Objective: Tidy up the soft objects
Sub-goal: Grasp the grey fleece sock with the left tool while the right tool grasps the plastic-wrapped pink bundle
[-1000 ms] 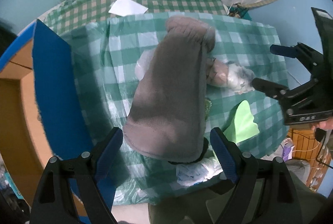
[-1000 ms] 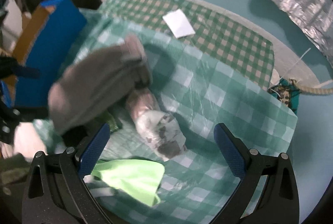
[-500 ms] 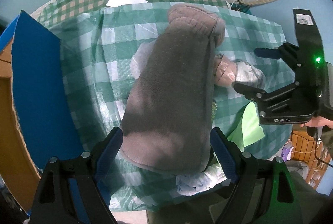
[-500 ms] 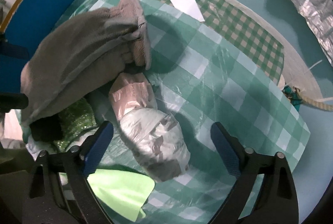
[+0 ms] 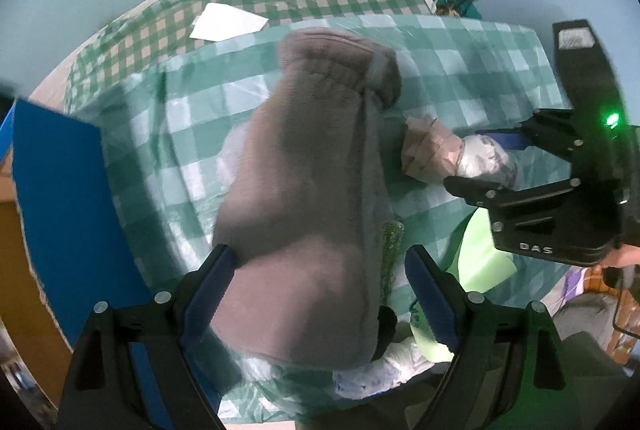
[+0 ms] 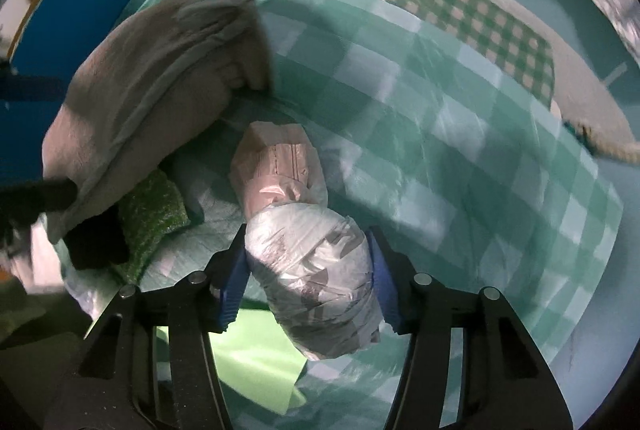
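The left gripper (image 5: 320,294) points forward over the table with its two blue-padded fingers (image 5: 208,286) spread wide apart, and they close on nothing. The right gripper (image 6: 306,282) is lower and its blue pads (image 6: 230,286) press on both sides of a plastic-wrapped bundle (image 6: 316,278), so it has a grip on it. From the left wrist camera the right gripper (image 5: 486,164) comes in from the right side, with a green light on its body.

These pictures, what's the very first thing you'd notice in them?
The big grey fuzzy cloth grabs the eye first; it lies between the open fingers of the left tool, on the green checked tablecloth. Next is the plastic-wrapped bundle to its right, squeezed between the blue pads of the right tool. A bright green cloth peeks out just beneath that bundle.
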Motion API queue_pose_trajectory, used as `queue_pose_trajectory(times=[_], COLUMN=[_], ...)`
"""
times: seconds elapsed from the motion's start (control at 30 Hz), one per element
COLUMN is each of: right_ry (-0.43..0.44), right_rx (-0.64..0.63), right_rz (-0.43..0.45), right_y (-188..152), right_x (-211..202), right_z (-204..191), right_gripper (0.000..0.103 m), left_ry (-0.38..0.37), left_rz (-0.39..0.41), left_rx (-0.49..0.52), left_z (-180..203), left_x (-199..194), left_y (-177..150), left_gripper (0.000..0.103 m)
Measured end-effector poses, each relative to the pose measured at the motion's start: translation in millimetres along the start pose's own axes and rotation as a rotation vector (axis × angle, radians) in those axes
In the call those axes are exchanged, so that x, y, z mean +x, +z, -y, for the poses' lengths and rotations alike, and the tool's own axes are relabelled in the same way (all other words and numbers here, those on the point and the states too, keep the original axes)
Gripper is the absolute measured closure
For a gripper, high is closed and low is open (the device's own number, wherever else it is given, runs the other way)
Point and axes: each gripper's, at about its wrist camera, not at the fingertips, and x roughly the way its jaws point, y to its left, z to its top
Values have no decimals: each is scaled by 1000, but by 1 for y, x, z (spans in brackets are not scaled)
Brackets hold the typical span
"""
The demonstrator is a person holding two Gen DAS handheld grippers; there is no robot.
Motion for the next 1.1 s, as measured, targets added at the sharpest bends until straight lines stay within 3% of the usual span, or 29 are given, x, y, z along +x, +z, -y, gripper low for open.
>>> queue_pose_trajectory(times=[0.27, 0.47, 0.57, 0.8, 0.9, 1.07, 1.1], right_ry=[45, 72, 79, 81, 87, 94, 95], right_rx=[107, 147, 155, 173, 178, 194, 199], right_rz=[28, 35, 42, 64, 79, 100, 103], right_y=[-19, -29, -34, -36, -37, -38, -38], right_x=[-6, -6, -8, -12, -17, -26, -28], right_z=[8, 12, 11, 4, 3, -1, -2], right_gripper=[47, 47, 47, 47, 47, 47, 47], left_ry=[141, 148, 126, 88, 55, 5, -4], left_rz=[-33, -66, -61, -39, -24, 20, 28], left_rx=[72, 42, 33, 10, -11, -41, -49], left_z=[13, 6, 3, -7, -14, -21, -23], left_x=[23, 38, 36, 26, 18, -1, -5], left_y=[11, 15, 14, 11, 8, 3, 2], left_gripper=[15, 15, 24, 67, 77, 83, 89])
